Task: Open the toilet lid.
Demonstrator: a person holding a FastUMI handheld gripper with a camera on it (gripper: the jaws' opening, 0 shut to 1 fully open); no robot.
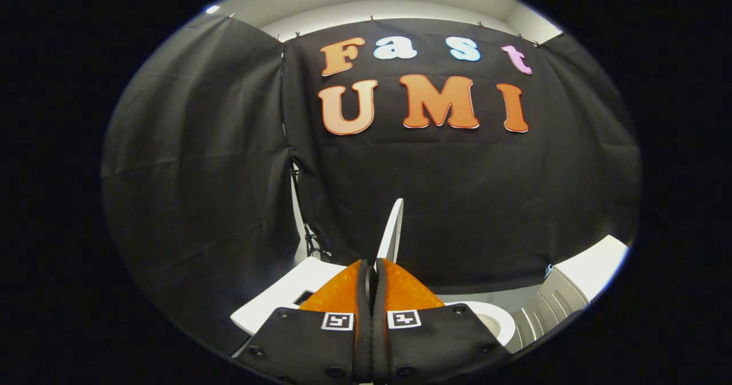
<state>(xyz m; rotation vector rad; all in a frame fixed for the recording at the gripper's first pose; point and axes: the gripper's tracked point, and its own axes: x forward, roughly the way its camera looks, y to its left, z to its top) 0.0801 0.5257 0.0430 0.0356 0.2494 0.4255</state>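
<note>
Toilet lid (393, 231) stands on edge straight ahead of the tool (372, 270), rising narrow and near upright from just beyond its tips, its long axis running up and away. The tool's fingers lie pressed together; whether they pinch the lid's lower edge I cannot tell. Toilet bowl rim (492, 316) sits lower, to the right.

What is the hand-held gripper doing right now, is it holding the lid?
Hand-held gripper: its fingers are closed together on the edge of the raised white toilet lid, which stands up just ahead of them.
</note>
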